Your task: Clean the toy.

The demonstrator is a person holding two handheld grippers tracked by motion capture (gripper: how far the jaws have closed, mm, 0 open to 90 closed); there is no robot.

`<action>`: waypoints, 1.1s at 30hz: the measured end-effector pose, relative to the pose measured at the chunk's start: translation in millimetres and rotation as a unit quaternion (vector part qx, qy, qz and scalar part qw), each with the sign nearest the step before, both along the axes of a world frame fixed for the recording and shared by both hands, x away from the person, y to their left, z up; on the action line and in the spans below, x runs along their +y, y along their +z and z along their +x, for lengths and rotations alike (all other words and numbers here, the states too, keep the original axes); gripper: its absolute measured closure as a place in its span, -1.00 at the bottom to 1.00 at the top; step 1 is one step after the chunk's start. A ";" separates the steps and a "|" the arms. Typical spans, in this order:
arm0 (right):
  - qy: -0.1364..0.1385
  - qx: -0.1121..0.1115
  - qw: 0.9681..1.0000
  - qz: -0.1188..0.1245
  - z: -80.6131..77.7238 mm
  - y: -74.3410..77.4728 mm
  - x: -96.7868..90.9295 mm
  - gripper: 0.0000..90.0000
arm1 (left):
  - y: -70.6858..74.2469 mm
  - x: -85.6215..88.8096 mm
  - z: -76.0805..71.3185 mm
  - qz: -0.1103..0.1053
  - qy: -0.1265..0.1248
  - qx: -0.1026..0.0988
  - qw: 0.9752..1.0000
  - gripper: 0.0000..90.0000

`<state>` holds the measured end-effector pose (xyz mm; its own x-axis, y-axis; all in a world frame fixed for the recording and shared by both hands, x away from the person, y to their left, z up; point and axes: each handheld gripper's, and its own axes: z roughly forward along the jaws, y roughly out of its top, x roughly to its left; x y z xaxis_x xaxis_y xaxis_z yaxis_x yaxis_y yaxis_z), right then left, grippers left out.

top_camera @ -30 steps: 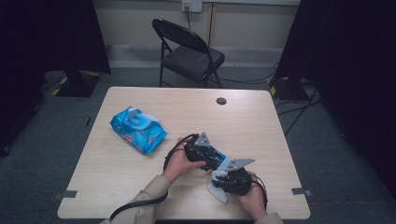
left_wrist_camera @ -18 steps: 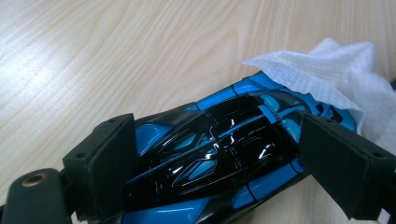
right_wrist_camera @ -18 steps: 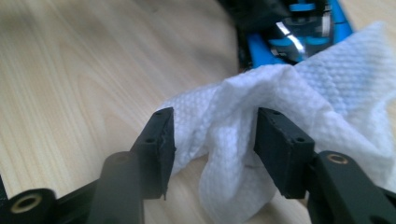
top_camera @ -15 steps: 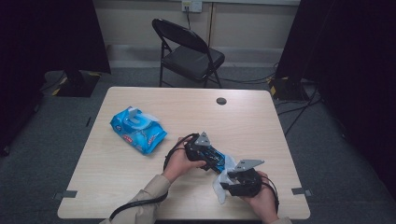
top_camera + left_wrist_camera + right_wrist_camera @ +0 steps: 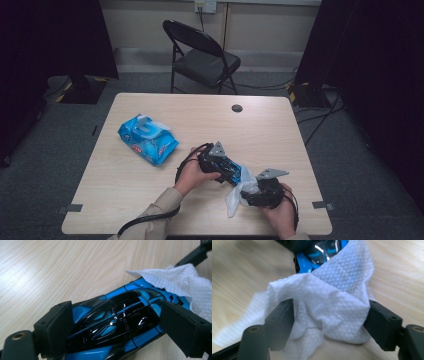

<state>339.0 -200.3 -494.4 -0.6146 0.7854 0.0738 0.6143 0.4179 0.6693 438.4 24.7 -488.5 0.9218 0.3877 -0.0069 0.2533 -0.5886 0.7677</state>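
My left gripper (image 5: 117,312) is shut on a glossy blue and black toy car (image 5: 117,322), its pads pressing on both flanks. In the high view the left gripper (image 5: 232,171) holds the car (image 5: 229,170) just above the table near the front edge. A white wipe (image 5: 332,290) drapes over the car's far end (image 5: 312,255). It bunches loosely between the pads of my right gripper (image 5: 330,307), whose jaws have just been opening and stand wide. The high view shows the right gripper (image 5: 250,190) beside the car, the wipe (image 5: 234,201) hanging under it.
A blue pack of wipes (image 5: 147,139) with its lid up lies on the left half of the wooden table (image 5: 280,130). A dark round grommet (image 5: 237,108) sits near the far edge. A black folding chair (image 5: 202,55) stands behind the table.
The right gripper has shifted a little to the right along the car's end, and the wipe now hangs lower toward the front edge. The left hand and the car stayed put.
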 end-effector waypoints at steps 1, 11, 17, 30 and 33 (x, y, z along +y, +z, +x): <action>0.002 -0.007 1.000 -0.006 -0.8 -0.3 1.6 -0.29 | -0.1 0.1 0.0 0.000 0.000 0.000 1.000 -0.74; 0.036 0.000 0.999 0.014 0.4 5.3 -3.1 0.86 | -0.5 1.1 0.0 -0.003 0.001 -0.004 1.000 -0.74; 0.019 -0.015 0.998 0.051 0.9 24.9 -24.6 0.88 | -0.3 0.9 0.3 -0.002 0.000 -0.002 1.000 -0.73; -0.059 0.000 0.998 0.031 33.1 3.0 -55.2 0.88 | -1.2 1.7 0.0 -0.007 -0.001 -0.004 1.000 -0.73; -0.048 -0.006 0.998 0.028 39.0 0.7 -44.3 0.88 | -1.7 1.8 -0.3 -0.009 0.000 -0.005 1.000 -0.73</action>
<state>378.0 -244.6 -493.7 -0.5373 0.8358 0.1128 0.6420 0.3187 0.6973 438.2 26.5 -490.2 0.9219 0.3874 -0.0052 0.2458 -0.5745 0.7808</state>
